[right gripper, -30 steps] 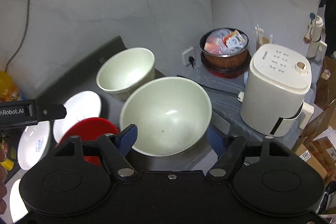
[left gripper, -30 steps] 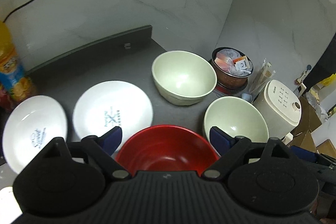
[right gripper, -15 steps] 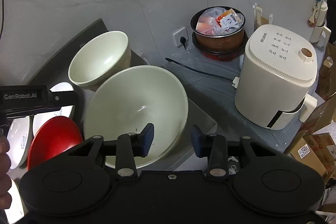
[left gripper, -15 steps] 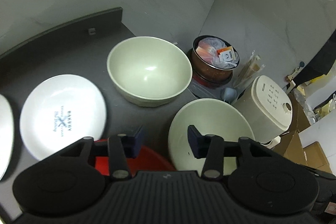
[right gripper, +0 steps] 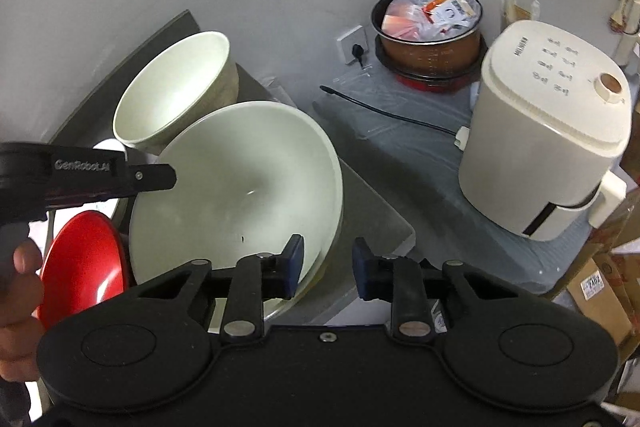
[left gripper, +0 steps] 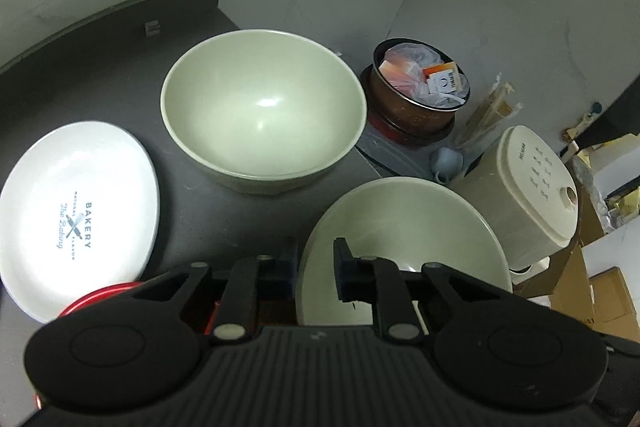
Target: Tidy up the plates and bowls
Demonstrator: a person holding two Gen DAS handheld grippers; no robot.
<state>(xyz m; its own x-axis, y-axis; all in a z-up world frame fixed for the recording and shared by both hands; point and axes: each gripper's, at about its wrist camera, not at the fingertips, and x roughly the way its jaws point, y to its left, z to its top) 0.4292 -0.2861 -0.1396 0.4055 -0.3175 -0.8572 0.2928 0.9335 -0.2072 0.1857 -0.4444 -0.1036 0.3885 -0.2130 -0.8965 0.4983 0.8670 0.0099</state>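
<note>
Two pale green bowls stand on the dark counter: a far one (left gripper: 264, 107) (right gripper: 172, 91) and a near one (left gripper: 404, 247) (right gripper: 240, 187). My left gripper (left gripper: 315, 273) straddles the near bowl's left rim, its jaws narrowed around it. My right gripper (right gripper: 326, 267) straddles the same bowl's right rim, its jaws narrowed with a gap left. A red bowl (left gripper: 100, 297) (right gripper: 82, 267) sits left of the near green bowl. A white "Bakery" plate (left gripper: 76, 219) lies further left.
A brown pot (left gripper: 420, 95) (right gripper: 428, 23) full of packets and a cream appliance (left gripper: 532, 187) (right gripper: 548, 155) stand on a lower surface to the right. A black cable (right gripper: 392, 115) lies there. The counter's right edge (right gripper: 384, 211) runs beside the near bowl.
Both grippers narrowed from wide open and moved in over the near green bowl's rims. The left gripper swung right, away from the red bowl.
</note>
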